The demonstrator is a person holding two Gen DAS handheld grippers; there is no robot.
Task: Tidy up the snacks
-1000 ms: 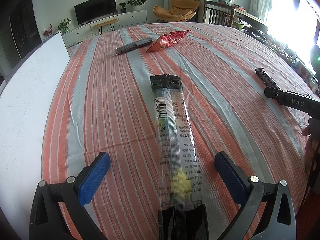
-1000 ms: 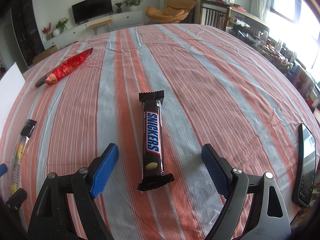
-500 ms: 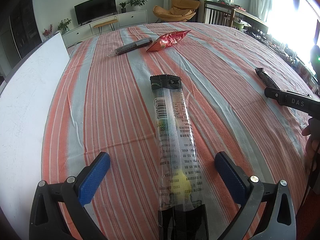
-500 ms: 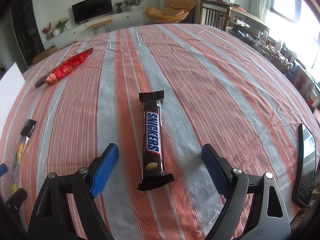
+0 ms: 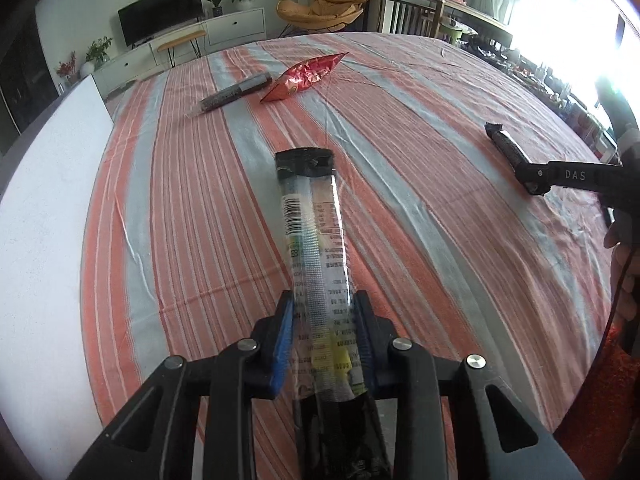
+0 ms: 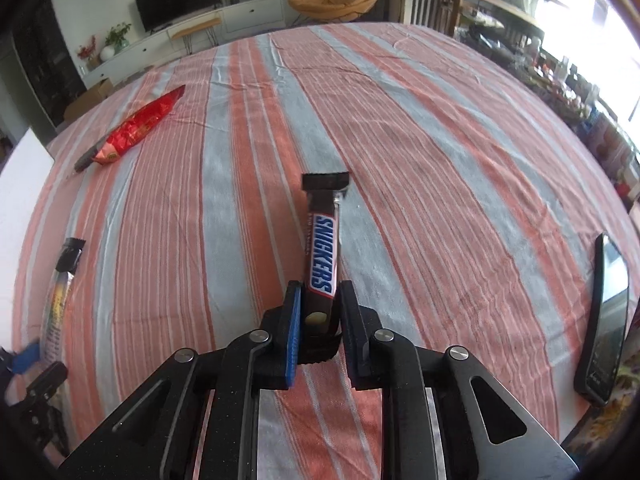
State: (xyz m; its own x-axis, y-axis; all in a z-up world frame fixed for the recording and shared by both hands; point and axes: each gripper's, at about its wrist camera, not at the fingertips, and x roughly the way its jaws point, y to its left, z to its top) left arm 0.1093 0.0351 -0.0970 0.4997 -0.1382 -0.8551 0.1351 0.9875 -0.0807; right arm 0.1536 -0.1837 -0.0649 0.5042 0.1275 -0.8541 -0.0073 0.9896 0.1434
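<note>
Nearest the left wrist camera, the left gripper [image 5: 324, 316] had just closed its jaws, and its blue-faced pads pinched the near end of the long clear snack packet [image 5: 316, 240], which ran straight away from the fingers over the striped tablecloth [image 5: 400, 128] and ended in a black sealed strip. Nearest the right wrist camera, the right gripper [image 6: 319, 308] had likewise just closed, and it clamped the lower part of the Snickers bar [image 6: 322, 252], whose far crimped end pointed away from the camera and looked raised off the cloth. At the right edge of the left view, the right gripper's black finger met the near end of that same bar, with part of a hand [image 5: 622, 276] beside it. To the right of the bar in the right wrist view, a dark phone [image 6: 606, 312] lay near the table's edge. Along the left side of the left view lay a white board [image 5: 40, 240]. Farther out on the cloth, a red snack bag [image 5: 304, 78] rested just beside a dark slim packet [image 5: 236, 94], both well apart from the grippers. Beyond the table stood a television [image 5: 160, 10] on a low white cabinet [image 5: 236, 28] and an orange armchair [image 5: 324, 6].
</note>
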